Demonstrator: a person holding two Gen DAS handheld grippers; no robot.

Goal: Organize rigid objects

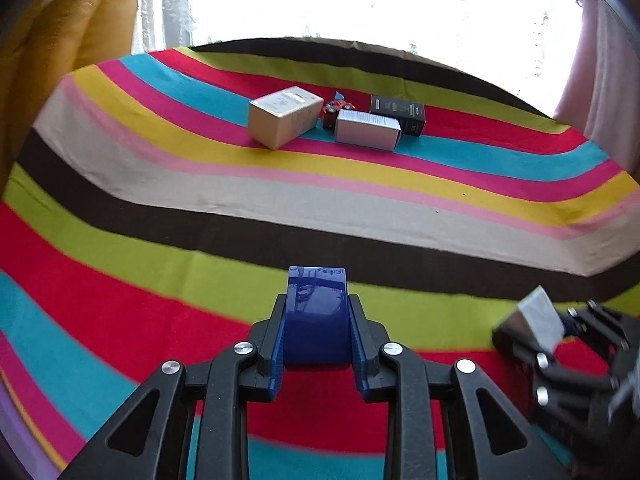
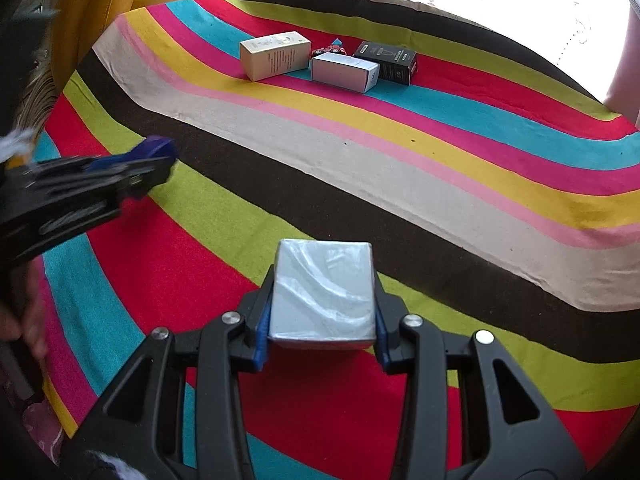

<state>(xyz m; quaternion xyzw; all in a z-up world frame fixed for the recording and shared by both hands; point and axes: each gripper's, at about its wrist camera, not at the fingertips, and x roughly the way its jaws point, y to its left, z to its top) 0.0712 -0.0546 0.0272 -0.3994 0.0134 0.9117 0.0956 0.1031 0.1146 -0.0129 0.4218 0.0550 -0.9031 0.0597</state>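
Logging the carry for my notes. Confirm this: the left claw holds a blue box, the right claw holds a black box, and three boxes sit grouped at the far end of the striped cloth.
One error: the right claw holds a silver-grey, film-wrapped box, not a black one, as the right wrist view shows. The left claw does hold the blue box.

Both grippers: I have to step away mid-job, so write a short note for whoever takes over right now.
Left gripper: fingers shut on a blue box, held above the striped cloth.
Right gripper: fingers shut on a grey wrapped box, also in the air.
Already grouped at the far side: beige box, white box, black box, small red toy car.
Left: set both held boxes down with that group.
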